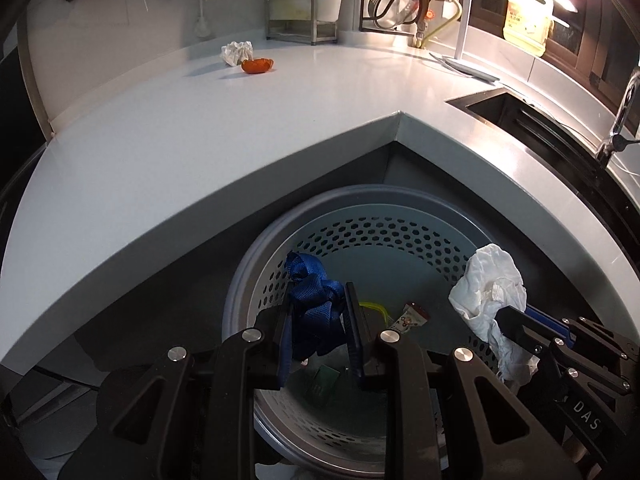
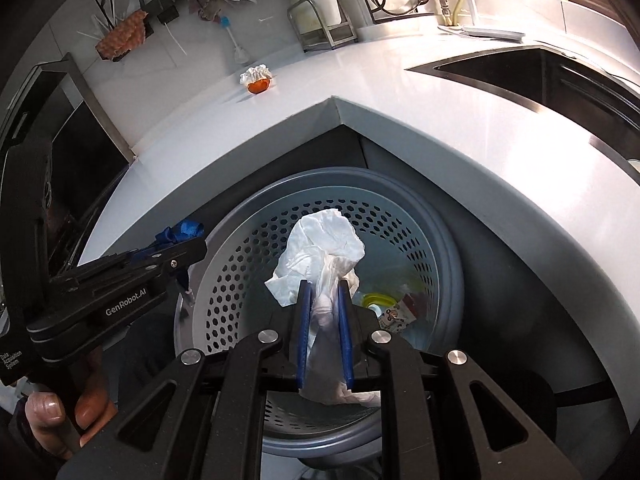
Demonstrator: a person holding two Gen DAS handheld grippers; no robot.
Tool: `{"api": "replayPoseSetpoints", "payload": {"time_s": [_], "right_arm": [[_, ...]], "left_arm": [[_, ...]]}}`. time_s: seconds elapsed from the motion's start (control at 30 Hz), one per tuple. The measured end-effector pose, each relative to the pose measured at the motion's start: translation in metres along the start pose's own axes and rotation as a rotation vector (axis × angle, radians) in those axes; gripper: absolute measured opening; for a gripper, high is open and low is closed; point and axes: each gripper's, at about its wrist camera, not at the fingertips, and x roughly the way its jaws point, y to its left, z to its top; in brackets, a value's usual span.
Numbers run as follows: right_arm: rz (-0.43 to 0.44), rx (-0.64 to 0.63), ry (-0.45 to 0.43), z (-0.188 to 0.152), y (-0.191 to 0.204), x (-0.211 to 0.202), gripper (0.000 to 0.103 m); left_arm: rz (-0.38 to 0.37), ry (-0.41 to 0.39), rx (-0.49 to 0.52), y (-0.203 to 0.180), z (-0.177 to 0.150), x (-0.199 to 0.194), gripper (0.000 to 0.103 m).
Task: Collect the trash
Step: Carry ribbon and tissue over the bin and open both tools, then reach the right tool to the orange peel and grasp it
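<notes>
A grey perforated trash bin (image 1: 256, 280) stands on the floor under the corner of the white counter (image 1: 200, 128). My left gripper (image 1: 319, 298) is shut on a knotted blue strap (image 1: 316, 300) above the bin's opening. My right gripper (image 2: 323, 284) is shut on a crumpled white tissue (image 2: 324, 240), also over the bin (image 2: 448, 240). Each gripper shows in the other's view: the right gripper (image 1: 506, 316) with its tissue (image 1: 488, 288), and the left gripper (image 2: 196, 246) with the strap (image 2: 182, 232). On the counter lie another crumpled tissue (image 1: 237, 53) and an orange peel (image 1: 257, 65), touching each other.
Inside the bin lie a yellow item (image 2: 374, 300) and a snack wrapper (image 2: 396, 314). A dark sink (image 1: 520, 116) with a faucet (image 1: 624, 108) is at the right. A metal rack (image 1: 296, 12) and a soap bottle (image 1: 528, 16) stand at the back. A hand (image 2: 52, 412) holds the left gripper.
</notes>
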Motion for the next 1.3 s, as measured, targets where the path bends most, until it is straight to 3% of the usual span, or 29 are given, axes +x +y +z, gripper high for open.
{"api": "replayPoseSetpoints", "payload": {"time_s": [0.17, 0.27, 0.33, 0.37, 1.2, 1.3], "right_arm": [[-0.01, -0.013, -0.006, 0.0, 0.003, -0.002, 0.016], [0.0, -0.011, -0.016, 0.001, 0.003, -0.003, 0.026], [-0.006, -0.01, -0.028, 0.002, 0.003, -0.004, 0.035], [-0.007, -0.007, -0.032, 0.002, 0.003, -0.005, 0.038], [0.0, 0.004, -0.018, 0.001, 0.005, -0.001, 0.043], [0.005, -0.006, -0.024, 0.003, 0.008, -0.001, 0.048]], "left_arm": [[0.016, -0.011, 0.0, 0.002, 0.0, -0.003, 0.026], [0.026, -0.017, -0.001, 0.003, 0.001, -0.005, 0.038], [0.025, -0.022, -0.009, 0.005, 0.0, -0.007, 0.055], [0.026, -0.027, -0.013, 0.006, 0.0, -0.008, 0.059], [0.035, -0.016, -0.038, 0.017, -0.004, -0.006, 0.069], [0.023, -0.025, -0.056, 0.021, -0.003, -0.009, 0.077]]}}
